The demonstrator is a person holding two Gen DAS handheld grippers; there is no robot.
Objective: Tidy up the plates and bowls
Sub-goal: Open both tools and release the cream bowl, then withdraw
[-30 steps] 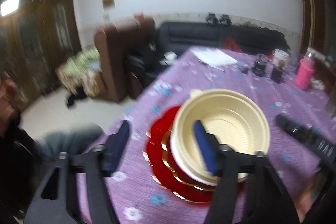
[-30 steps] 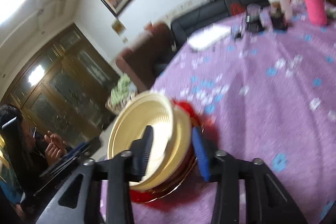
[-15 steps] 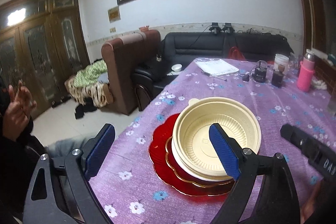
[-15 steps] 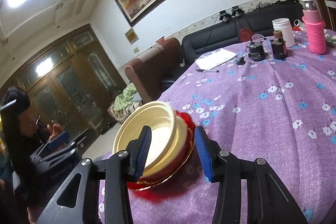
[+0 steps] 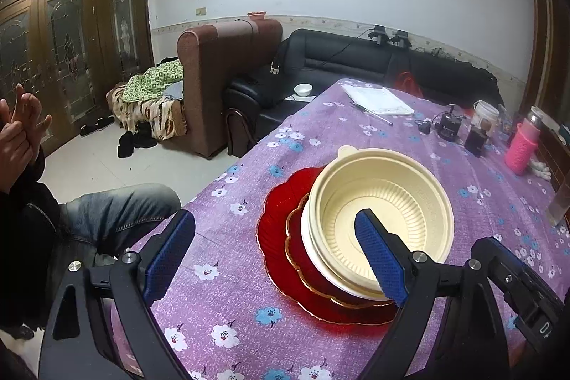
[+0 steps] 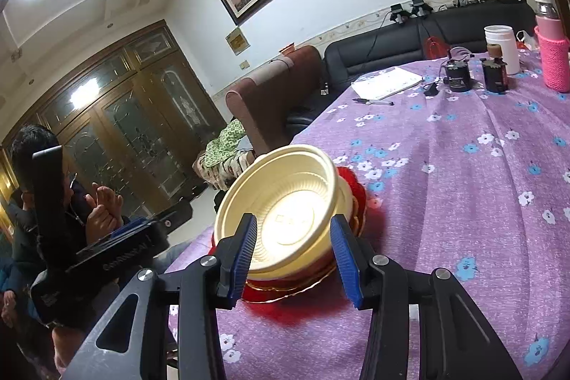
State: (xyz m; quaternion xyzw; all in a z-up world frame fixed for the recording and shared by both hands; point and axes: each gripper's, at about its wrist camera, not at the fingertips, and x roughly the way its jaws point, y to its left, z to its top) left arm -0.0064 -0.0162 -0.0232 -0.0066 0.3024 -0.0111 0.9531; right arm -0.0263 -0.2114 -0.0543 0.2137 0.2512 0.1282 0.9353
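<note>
Cream plastic bowls point(image 5: 377, 212) are nested in a stack on a red scalloped plate point(image 5: 285, 237) with a smaller gold-rimmed plate between them, near the table's left edge. The stack also shows in the right wrist view point(image 6: 285, 205), the top bowl tilted. My left gripper point(image 5: 274, 259) is open wide and empty, held above the near side of the stack. My right gripper point(image 6: 294, 251) is open, its blue pads on either side of the bowls' near rim, apart from it. The right gripper's body shows at the lower right of the left wrist view.
The table has a purple flowered cloth point(image 6: 463, 184). At its far end are a notebook point(image 5: 377, 99), a pen, dark jars point(image 6: 495, 75), a white cup point(image 6: 500, 47) and a pink bottle point(image 5: 522, 148). A seated person point(image 6: 46, 202) is at the left edge. Sofas stand behind.
My left gripper has opened wide and pulled back from the bowl rim. My right gripper has opened wider and drawn slightly back from the stack.
</note>
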